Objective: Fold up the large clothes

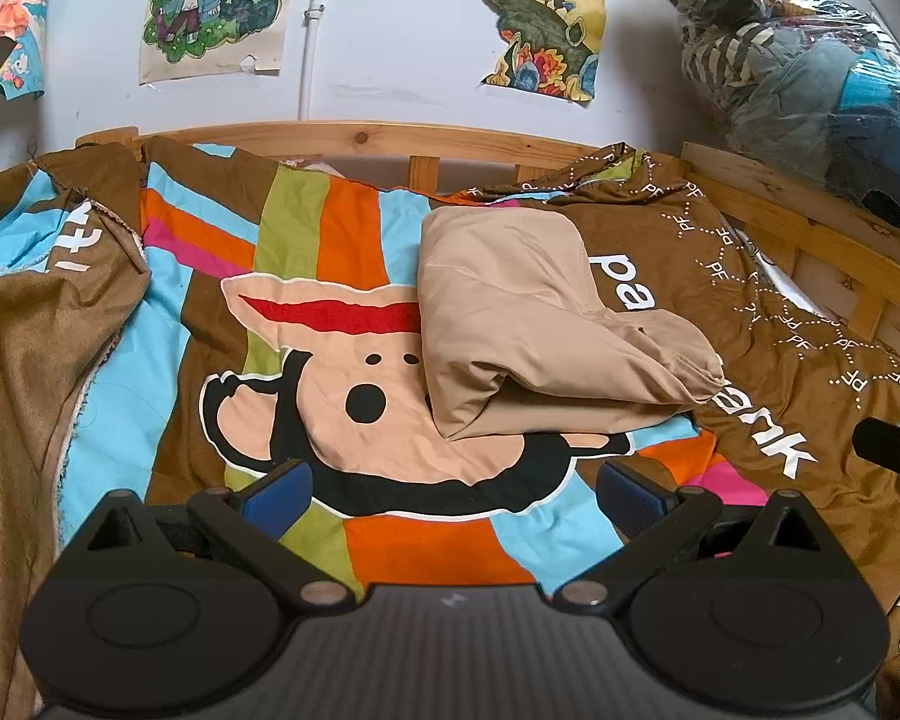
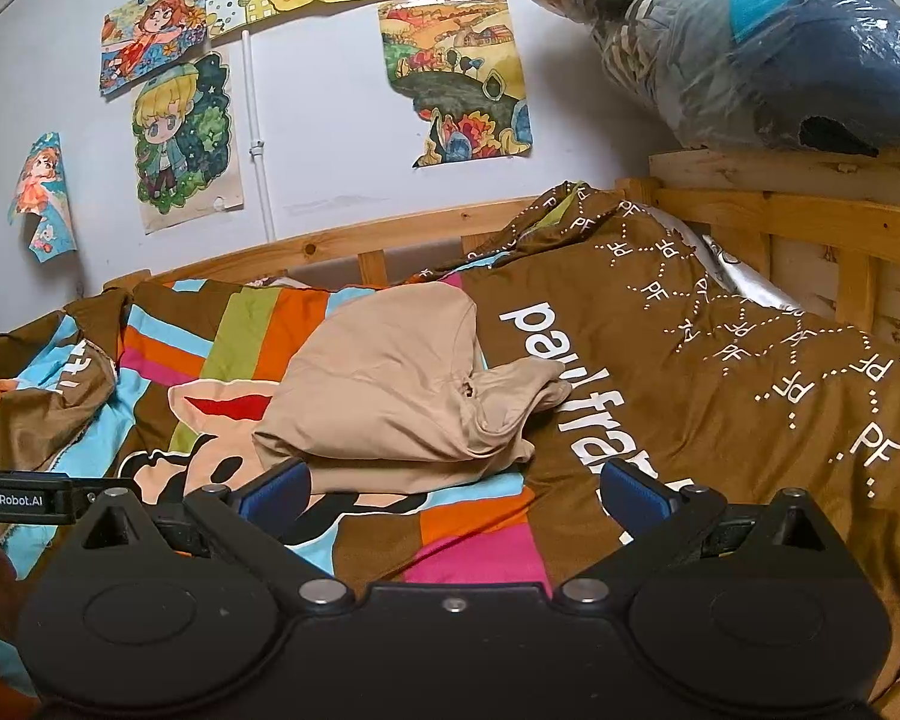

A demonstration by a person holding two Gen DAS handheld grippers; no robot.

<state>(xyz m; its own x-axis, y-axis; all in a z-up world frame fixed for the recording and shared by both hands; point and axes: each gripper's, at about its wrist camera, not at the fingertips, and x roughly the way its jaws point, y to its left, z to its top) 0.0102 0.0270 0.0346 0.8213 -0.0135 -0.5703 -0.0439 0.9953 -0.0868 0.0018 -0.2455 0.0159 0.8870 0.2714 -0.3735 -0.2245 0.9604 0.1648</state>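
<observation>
White wall with colourful drawings (image 2: 189, 135) stands behind a wooden bed frame (image 1: 354, 135), and on the bed lies a striped cartoon bedcover (image 1: 354, 372) in brown, blue, orange and green. At the right corner a clear plastic bag of clothes (image 2: 750, 54) rests on the frame.

On the bedcover, near its middle, lies the beige garment (image 1: 510, 312). It is already folded into a thick bundle, but loosely: one sleeve or cuff end sticks out to the right side and the near edge gapes open. The cloth looks soft, light and a little smooth, so I judge that it will bend and slide easily and that the layers may separate if only the top one is taken. A good place to take hold seems to be the near folded edge, pinching all the layers together, or the loose cuff end if it must be tucked in.

The left gripper (image 1: 453, 495) hovers above the bedcover, just in front of the bundle, its jaws spread wide and holding nothing. The right gripper (image 2: 453, 489) is also wide apart and empty, with its left finger (image 2: 276, 489) close to the near edge of the garment; whether it touches the cloth I cannot tell.
</observation>
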